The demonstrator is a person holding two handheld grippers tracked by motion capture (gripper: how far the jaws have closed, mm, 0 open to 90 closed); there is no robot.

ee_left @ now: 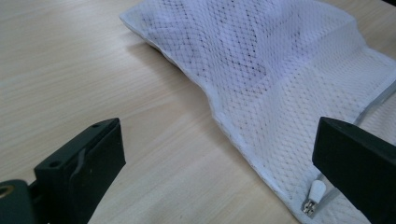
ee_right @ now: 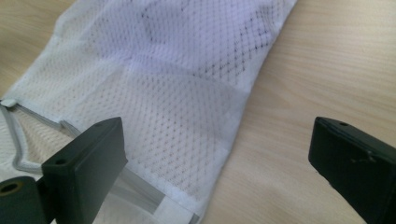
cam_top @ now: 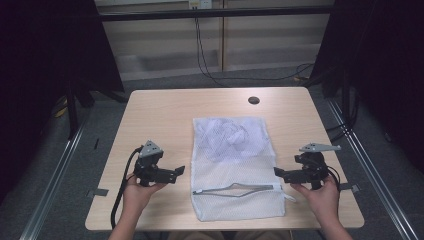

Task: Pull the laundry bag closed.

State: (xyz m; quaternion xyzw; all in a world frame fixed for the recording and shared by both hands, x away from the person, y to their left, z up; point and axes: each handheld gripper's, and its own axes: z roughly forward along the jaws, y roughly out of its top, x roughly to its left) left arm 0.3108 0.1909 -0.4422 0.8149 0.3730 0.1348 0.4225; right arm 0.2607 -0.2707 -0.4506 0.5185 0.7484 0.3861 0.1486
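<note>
A: Left gripper (cam_top: 179,170) and right gripper (cam_top: 278,173): jaws?

B: Both wide apart, empty; white mesh zip bag (cam_top: 235,165) lies flat between them on light wooden table (cam_top: 160,115); zipper partly undone.

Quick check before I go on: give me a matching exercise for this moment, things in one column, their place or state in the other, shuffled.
Things:
1. mesh bag
2. zipper
3. left gripper
4. round hole

Places or states:
A. partly open, near the bag's near end
B. in the table top, near the far edge
C. lying flat between the two grippers, white
D. open, beside the bag's left edge, holding nothing

Pairs: 1-C, 2-A, 3-D, 4-B
</note>
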